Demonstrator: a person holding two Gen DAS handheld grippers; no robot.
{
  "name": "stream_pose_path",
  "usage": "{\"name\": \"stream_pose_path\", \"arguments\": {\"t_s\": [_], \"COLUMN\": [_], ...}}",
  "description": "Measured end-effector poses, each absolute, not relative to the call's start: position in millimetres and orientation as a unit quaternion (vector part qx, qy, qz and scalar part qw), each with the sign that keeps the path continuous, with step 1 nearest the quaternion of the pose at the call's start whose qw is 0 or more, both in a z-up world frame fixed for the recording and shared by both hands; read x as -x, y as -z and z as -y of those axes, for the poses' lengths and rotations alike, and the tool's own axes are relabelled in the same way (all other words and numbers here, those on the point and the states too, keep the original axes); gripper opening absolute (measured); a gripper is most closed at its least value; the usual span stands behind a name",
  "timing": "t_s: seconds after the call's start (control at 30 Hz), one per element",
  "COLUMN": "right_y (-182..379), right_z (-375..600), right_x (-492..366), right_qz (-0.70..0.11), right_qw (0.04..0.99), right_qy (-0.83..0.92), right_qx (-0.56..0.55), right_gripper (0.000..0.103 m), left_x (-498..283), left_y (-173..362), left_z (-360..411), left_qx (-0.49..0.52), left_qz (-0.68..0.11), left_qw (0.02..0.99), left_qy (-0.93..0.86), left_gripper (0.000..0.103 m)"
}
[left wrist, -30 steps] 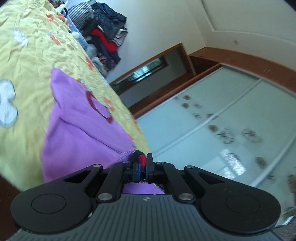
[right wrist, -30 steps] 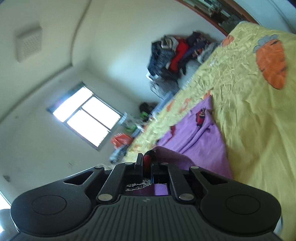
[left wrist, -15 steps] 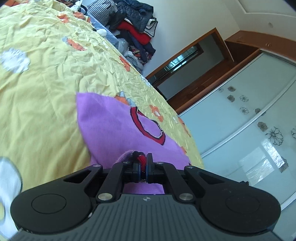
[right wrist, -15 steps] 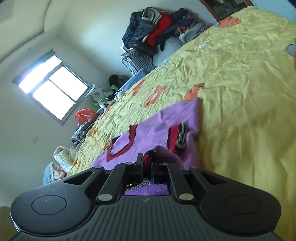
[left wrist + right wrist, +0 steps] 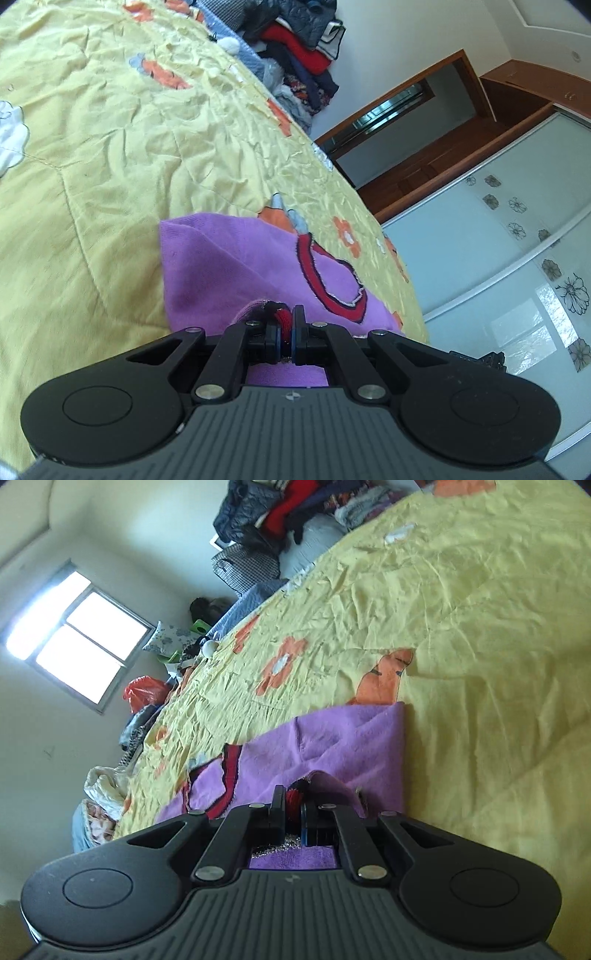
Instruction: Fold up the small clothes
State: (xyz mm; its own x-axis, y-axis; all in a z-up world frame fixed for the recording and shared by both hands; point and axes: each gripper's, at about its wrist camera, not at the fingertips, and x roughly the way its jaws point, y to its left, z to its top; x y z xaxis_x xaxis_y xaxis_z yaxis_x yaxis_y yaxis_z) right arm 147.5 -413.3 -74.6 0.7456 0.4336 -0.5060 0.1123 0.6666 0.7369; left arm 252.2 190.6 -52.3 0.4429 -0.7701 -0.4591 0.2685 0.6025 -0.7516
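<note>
Left wrist view shows the left tongs [image 5: 287,334] clenched on a red-trimmed edge of a purple knit garment [image 5: 229,273], most likely its hem or a cuff. The rest of the garment runs up and away from the tongs toward the middle of the frame, lying flat on the yellow flowered bedspread [image 5: 110,155]. A red-and-dark neckline trim [image 5: 332,284] curves just right of centre.

Right wrist view gives the mirror case: the right tongs [image 5: 293,810] are clenched on another red-edged bit of the same purple knit garment [image 5: 351,734], with a fold of cloth humped up beside the tips. Beyond them the garment spreads toward the centre, its straight side edge at centre right, and the neckline trim [image 5: 231,768] shows at lower left.

Judging by this, each hand grips one corner of the near edge, and the laid-out part lies straight ahead of both tongs, its long axis pointing away along the bed. Neither hand looks nearer than the other. The coming move probably turns on carrying the held edge forward evenly over the flat part, so the fold lands square rather than skewed.

A heap of clothes [image 5: 299,40] sits at the far end of the bed.
</note>
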Motion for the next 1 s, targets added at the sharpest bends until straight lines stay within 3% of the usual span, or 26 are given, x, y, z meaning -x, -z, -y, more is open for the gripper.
{"name": "stream_pose_path", "arguments": {"t_s": [0.5,0.57,0.6,0.63,0.7,0.73,0.8,0.97,1.0], "right_y": [90.5,87.4,83.7,78.8,68.9,63.2,45.8,19.5,17.6], "right_z": [419.6,420.5,422.3,423.7,426.7,427.1,419.5,382.2,371.3], "right_x": [-199.5,-198.7,-195.9,-191.2,-181.9,-176.6,-167.2,-153.9,-154.9], "right_qz": [-0.392,-0.397,-0.391,-0.382,-0.366,-0.356,-0.348,-0.329,-0.327], "right_qw": [0.819,0.818,0.819,0.825,0.832,0.840,0.875,0.923,0.931], "right_qy": [-0.100,-0.109,-0.112,-0.114,-0.125,-0.129,-0.123,-0.139,-0.130], "right_qx": [-0.406,-0.403,-0.405,-0.402,-0.397,-0.387,-0.312,-0.143,-0.099], "right_gripper": [0.009,0.015,0.028,0.051,0.080,0.080,0.081,0.080,0.080], "left_x": [-298.3,-299.8,-299.5,-299.9,-298.1,-297.4,-295.0,-266.4,-257.8], "left_y": [72.2,72.1,71.7,71.2,68.8,66.3,57.6,16.2,9.3], "left_z": [-178.6,-177.2,-177.5,-177.9,-181.6,-183.6,-192.2,-193.5,-184.4], "left_qx": [0.288,0.285,0.287,0.288,0.292,0.288,0.284,0.251,0.237], "left_qz": [-0.443,-0.446,-0.446,-0.448,-0.444,-0.442,-0.433,-0.387,-0.384], "left_qw": [0.789,0.790,0.790,0.790,0.792,0.796,0.811,0.843,0.844], "left_qy": [0.314,0.310,0.308,0.306,0.301,0.297,0.271,0.276,0.289], "left_gripper": [0.004,0.004,0.005,0.006,0.007,0.009,0.028,0.045,0.054]}}
